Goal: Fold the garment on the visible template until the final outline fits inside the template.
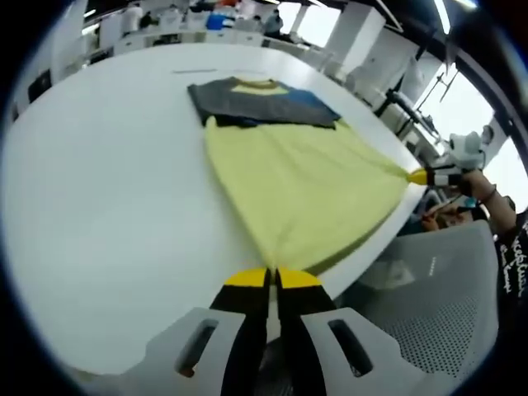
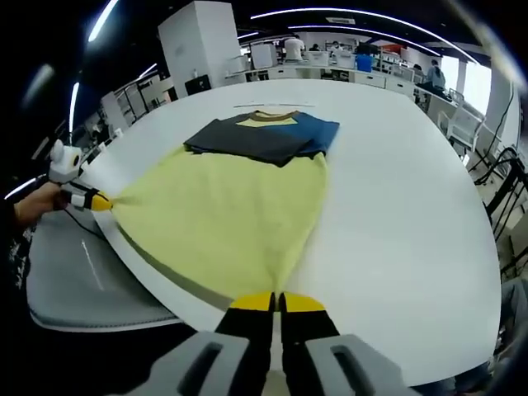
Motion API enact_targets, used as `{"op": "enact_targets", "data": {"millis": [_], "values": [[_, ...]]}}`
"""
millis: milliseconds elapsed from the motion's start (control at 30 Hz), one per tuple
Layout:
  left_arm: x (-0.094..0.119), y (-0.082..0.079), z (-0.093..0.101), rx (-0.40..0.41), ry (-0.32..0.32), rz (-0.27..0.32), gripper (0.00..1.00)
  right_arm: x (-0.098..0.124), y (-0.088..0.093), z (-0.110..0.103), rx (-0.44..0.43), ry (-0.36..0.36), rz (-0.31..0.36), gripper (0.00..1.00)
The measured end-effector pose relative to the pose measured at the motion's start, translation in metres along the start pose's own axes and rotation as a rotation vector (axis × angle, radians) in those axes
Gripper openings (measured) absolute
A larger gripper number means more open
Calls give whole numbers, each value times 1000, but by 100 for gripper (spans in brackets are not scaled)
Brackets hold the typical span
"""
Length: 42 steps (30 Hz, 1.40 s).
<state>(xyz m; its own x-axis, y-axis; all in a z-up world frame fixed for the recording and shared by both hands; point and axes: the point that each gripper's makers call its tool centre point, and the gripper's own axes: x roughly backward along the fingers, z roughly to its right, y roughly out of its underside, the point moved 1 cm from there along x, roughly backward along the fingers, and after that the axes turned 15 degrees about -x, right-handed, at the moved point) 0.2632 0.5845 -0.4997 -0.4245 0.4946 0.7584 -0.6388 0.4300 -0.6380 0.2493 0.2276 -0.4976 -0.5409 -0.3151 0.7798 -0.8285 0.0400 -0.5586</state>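
Note:
A T-shirt with a yellow body (image 1: 305,186) and dark grey and blue sleeves (image 1: 247,103) folded inward lies flat on the white table (image 1: 107,190), collar at the far end. My left gripper (image 1: 272,277) is shut on one hem corner at the table's near edge. My right gripper (image 1: 418,176) is shut on the other hem corner, stretching the hem taut off the edge. In the right gripper view the shirt (image 2: 223,214) runs away from my right gripper (image 2: 277,301), with the left gripper (image 2: 103,200) pinching the corner at left. A thin line (image 2: 264,106) marks the table past the collar.
A grey mesh chair (image 1: 437,289) stands below the table edge between the grippers; its seat (image 2: 74,280) lies at lower left in the right gripper view. A person's hand (image 2: 37,202) holds the left gripper. Desks and people fill the far room.

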Motion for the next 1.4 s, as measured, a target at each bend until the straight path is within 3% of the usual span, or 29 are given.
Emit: {"op": "enact_targets", "data": {"millis": [800, 1133, 1400], "values": [[21, 28, 14, -63, -16, -100, 0, 13, 34, -17, -7, -19, -32, 0], [27, 43, 20, -74, -18, -137, 0, 14, 45, -13, -12, -16, -60, 0], [36, 41, 23, -62, -14, -117, 0, 23, 45, -16, -14, 4, -48, 0]]}}
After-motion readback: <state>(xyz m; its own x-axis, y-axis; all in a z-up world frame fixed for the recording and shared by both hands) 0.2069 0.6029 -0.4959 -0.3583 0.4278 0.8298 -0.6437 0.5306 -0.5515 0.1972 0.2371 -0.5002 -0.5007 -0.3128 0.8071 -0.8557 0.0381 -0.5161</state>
